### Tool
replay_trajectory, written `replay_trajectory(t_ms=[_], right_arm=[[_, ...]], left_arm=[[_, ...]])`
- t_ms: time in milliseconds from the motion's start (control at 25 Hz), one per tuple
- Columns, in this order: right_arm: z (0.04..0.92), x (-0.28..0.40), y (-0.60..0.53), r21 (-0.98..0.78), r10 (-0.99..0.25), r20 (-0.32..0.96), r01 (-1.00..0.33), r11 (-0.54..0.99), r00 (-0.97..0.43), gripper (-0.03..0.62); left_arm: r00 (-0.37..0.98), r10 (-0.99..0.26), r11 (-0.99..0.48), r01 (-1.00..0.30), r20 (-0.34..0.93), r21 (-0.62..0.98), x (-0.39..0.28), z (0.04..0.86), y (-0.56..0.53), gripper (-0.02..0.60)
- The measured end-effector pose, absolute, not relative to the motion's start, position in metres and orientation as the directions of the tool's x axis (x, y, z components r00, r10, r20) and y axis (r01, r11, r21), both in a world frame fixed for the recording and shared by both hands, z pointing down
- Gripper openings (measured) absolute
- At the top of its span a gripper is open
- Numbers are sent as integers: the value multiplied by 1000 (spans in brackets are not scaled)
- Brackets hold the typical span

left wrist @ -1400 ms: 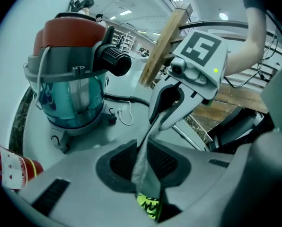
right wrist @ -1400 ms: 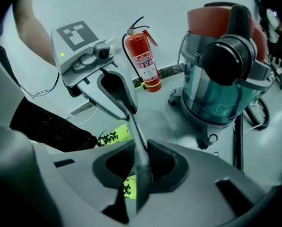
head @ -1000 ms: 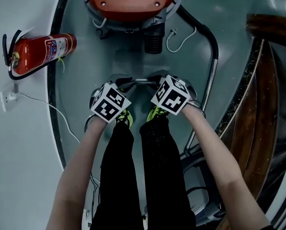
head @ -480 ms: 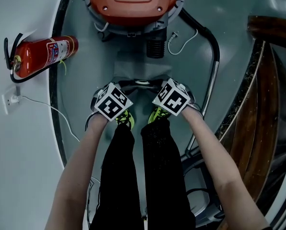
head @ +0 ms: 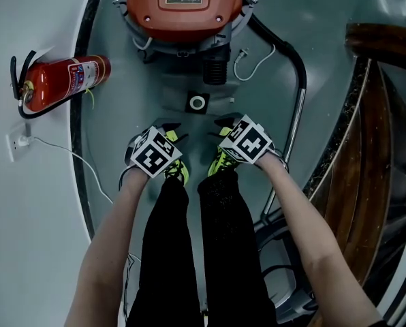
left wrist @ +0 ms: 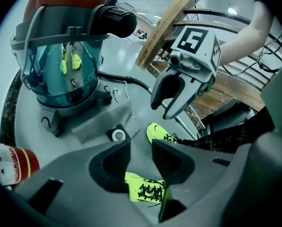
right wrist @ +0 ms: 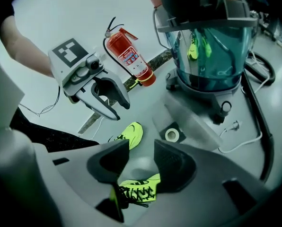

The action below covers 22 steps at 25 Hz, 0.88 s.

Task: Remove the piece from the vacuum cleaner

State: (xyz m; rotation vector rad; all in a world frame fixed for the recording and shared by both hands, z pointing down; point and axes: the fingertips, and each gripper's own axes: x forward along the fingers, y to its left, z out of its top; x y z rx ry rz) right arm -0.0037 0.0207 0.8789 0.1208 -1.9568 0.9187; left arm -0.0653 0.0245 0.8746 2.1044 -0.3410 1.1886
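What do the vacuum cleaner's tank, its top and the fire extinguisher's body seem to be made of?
The tank is probably translucent teal plastic with a glossy finish: it carries yellow-green reflections and bright highlights. The top looks like moulded orange-red plastic, semi-gloss, with rounded edges and soft highlights. The fire extinguisher's body is likely painted metal, a glossy red cylinder with a printed label.

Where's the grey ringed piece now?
Head view, centre: grey piece on the floor, between the vacuum cleaner above and the left hand-held gripper and right hand-held gripper below.

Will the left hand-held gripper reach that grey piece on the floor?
Probably yes: the left hand-held gripper has just been opening, empty, and only bare floor lies between it and the grey piece.
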Motion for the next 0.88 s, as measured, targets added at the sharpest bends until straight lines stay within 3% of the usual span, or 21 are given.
replay_trajectory(t_ms=[320, 640, 880], right_arm=[[849, 6, 6, -555, 213, 785, -507, 660, -582, 132], [805, -3, -15, -519, 87, 791, -589, 620, -606, 66], [764, -1, -21, -512, -7, 784, -653, 558, -620, 26]], left_arm=[[563, 32, -671, -600, 826, 435, -75, 845, 13, 133], [614, -10, -644, -608, 789, 464, -60, 797, 2, 25], [662, -35, -579, -624, 748, 525, -51, 759, 0, 9]])
